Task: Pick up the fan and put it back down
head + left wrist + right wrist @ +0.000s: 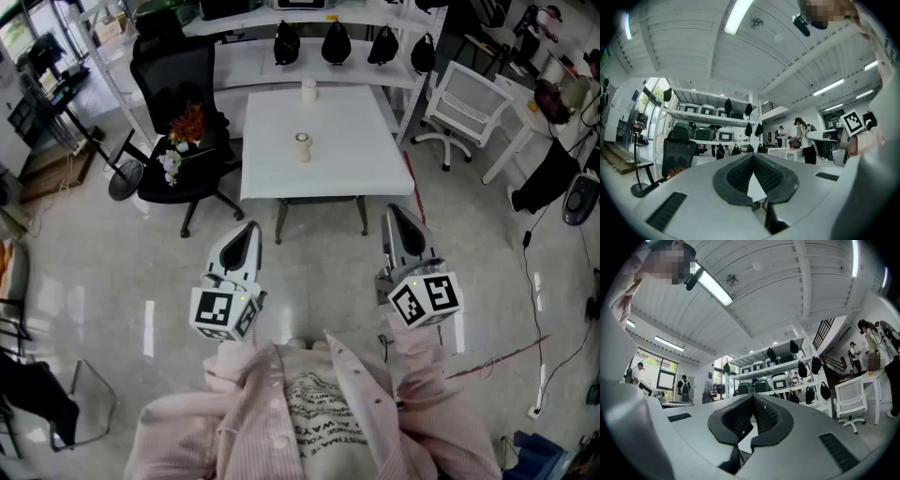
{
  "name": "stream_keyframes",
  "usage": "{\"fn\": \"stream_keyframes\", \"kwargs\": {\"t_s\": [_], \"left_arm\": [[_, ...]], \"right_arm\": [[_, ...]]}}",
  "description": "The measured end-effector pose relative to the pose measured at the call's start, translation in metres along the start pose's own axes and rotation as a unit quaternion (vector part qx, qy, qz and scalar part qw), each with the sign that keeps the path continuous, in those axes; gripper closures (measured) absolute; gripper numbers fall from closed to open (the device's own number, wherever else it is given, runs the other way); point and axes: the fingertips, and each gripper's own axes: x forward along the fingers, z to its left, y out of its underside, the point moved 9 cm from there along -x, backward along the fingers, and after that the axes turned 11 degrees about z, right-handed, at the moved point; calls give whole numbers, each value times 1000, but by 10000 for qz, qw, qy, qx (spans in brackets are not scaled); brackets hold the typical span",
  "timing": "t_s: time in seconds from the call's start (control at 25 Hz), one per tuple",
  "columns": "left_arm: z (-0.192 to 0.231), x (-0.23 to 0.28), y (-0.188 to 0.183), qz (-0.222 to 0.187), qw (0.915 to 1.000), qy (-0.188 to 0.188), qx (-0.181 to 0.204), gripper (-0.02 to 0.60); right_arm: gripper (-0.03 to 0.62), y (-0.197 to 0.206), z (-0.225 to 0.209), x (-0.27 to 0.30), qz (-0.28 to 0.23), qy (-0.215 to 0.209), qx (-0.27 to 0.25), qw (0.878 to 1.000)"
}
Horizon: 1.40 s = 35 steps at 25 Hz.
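The fan [302,147], a small cream-coloured round thing too small to make out in detail, stands upright near the middle of the white table [356,159], touched by nothing. A white cylinder [308,90] stands behind it, close to the table's far edge and well apart from the fan. Short of the table's near edge, over the floor, the left gripper [251,228] and the right gripper [394,211] point toward the table, each with its jaws closed together on nothing. A black chair [178,70] bearing flowers [187,122] stands off the table's left edge, a white chair [473,98] off its right.
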Motion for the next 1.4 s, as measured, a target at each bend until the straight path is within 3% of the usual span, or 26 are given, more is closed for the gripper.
{"fn": "stream_keyframes", "kwargs": {"t_s": [0.6,1.0,1.16,1.28,1.4], "left_arm": [[-23,8,6,200,9998,45,18,580],[-46,19,5,120,9999,11,-96,576],[-53,24,9,149,9996,98,-233,405],[-53,25,13,174,9993,-4,-320,329],[-50,28,17,274,9988,-102,-391,311]], "right_arm": [[594,10,-19,-13,152,-6,88,9998],[594,15,-40,-27,156,-142,306,9993],[594,15,-50,-30,176,-170,421,9988],[594,20,-55,-31,180,-172,528,9983],[594,22,-58,-30,209,-161,560,9981]]}}
